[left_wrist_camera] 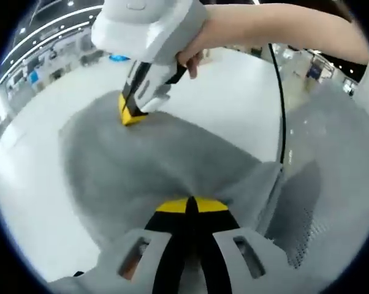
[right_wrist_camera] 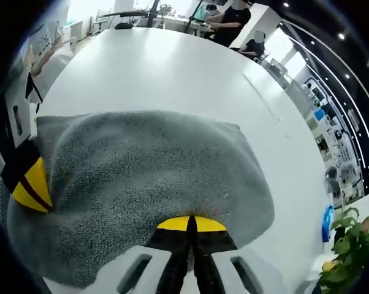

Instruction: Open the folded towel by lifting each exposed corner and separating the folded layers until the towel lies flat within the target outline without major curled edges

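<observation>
- Left gripper (left_wrist_camera: 191,207): jaws closed, yellow tips meeting at the near edge of the left gripper view, pinching a raised fold of the towel (left_wrist_camera: 148,162).
- Right gripper (right_wrist_camera: 191,225): jaws likewise pressed together in the right gripper view, tips clamped on grey cloth.
- Left gripper view also shows the right gripper farther off, angled down, its yellow tips on the towel's far edge.
- Person's hand (left_wrist_camera: 200,43) wraps the right gripper's white body; bare forearm extends off to the right.
- Right gripper view: left gripper enters at the left edge, yellow tip against the cloth.

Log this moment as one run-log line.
left claw: shut on towel | right claw: shut on towel | table: white
</observation>
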